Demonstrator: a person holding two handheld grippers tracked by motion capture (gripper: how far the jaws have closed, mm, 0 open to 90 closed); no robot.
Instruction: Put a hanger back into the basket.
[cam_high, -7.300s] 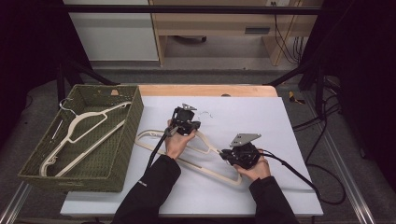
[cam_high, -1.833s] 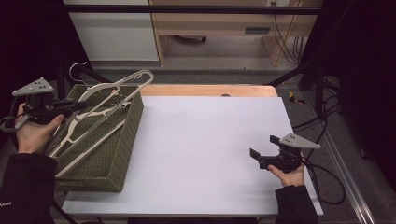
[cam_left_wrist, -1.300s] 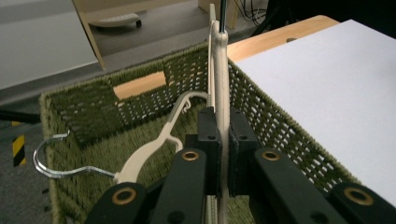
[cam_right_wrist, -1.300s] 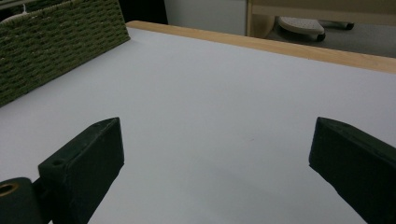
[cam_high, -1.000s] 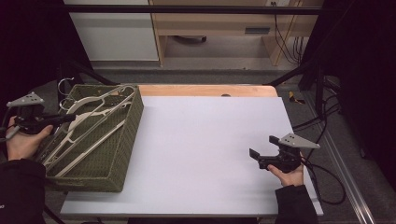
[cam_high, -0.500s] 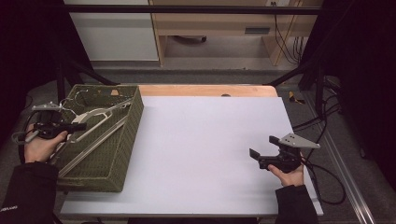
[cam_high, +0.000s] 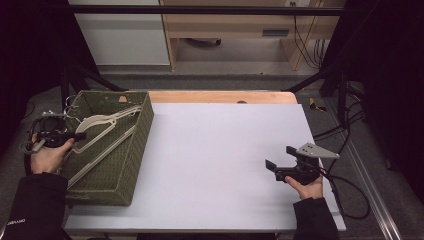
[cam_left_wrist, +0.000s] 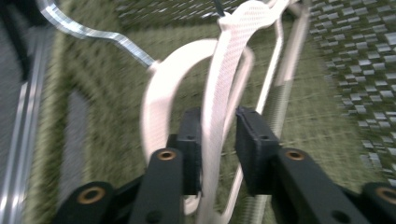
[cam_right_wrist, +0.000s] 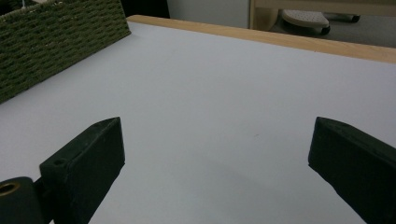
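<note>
The white rectangular table top (cam_high: 220, 150) is lit evenly and softly; around it the room is dark. The left gripper view is blurred by motion.

A green woven basket (cam_high: 135, 150) holds cream-white hangers (cam_high: 107, 122); the table (cam_high: 225, 150) is pale lilac-white, edged in light wood.

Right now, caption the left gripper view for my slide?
Left tool closed on a white hanger above the green woven basket.
</note>
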